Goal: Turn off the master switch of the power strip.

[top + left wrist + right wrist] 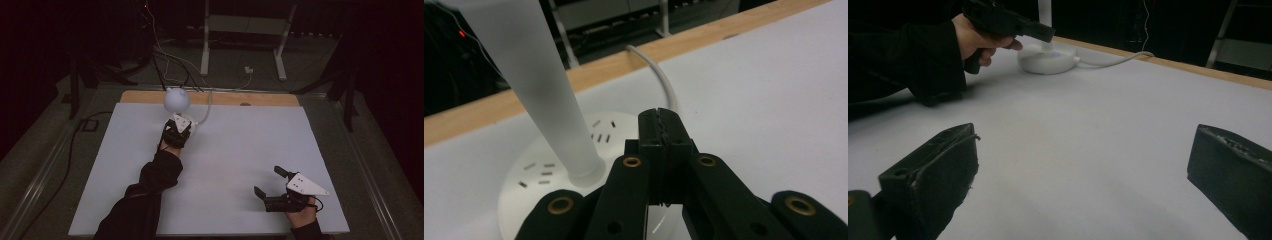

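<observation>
Left tongs [659,132] pressed together over lamp base [549,170], hiding its front; right tongs [1083,175] spread.

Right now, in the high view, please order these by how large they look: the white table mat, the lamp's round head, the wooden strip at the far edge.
1. White table mat, by far the largest.
2. Wooden strip, long but thin.
3. Lamp's round head, smallest.

We view the bench [240,165] from above, facing forward. Each tool camera looks low along its jaws; the left sits close to the lamp base [539,175], which the right [1048,60] sees farther off.
</observation>
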`<action>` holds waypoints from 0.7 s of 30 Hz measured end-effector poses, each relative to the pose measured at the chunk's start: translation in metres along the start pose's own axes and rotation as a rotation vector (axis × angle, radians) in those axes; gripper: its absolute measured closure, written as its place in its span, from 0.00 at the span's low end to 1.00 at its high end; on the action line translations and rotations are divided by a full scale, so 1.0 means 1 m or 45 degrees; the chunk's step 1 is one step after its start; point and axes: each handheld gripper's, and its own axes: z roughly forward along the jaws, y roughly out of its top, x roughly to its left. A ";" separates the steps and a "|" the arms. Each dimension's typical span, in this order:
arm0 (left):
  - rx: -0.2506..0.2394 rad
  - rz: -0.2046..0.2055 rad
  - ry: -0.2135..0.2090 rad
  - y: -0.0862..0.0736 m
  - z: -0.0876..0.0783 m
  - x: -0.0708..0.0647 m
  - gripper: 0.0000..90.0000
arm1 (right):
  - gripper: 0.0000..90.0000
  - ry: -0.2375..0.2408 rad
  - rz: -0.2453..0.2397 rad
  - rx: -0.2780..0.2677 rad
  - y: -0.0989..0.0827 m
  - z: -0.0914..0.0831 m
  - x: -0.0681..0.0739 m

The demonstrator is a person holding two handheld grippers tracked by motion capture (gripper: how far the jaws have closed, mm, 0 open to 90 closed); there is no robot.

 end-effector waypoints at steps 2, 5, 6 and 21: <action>0.000 0.014 -0.005 0.000 0.002 -0.002 1.00 | 0.00 0.001 0.003 0.001 0.000 0.000 0.000; 0.018 -0.005 -0.014 0.000 0.007 -0.003 1.00 | 0.00 0.001 0.002 0.002 0.000 0.000 0.000; 0.024 -0.011 -0.007 -0.001 0.008 -0.003 1.00 | 0.00 0.002 0.001 0.000 0.000 0.000 0.000; 0.071 -0.039 0.049 -0.006 0.019 -0.004 1.00 | 0.00 0.002 0.003 -0.002 0.000 -0.001 0.000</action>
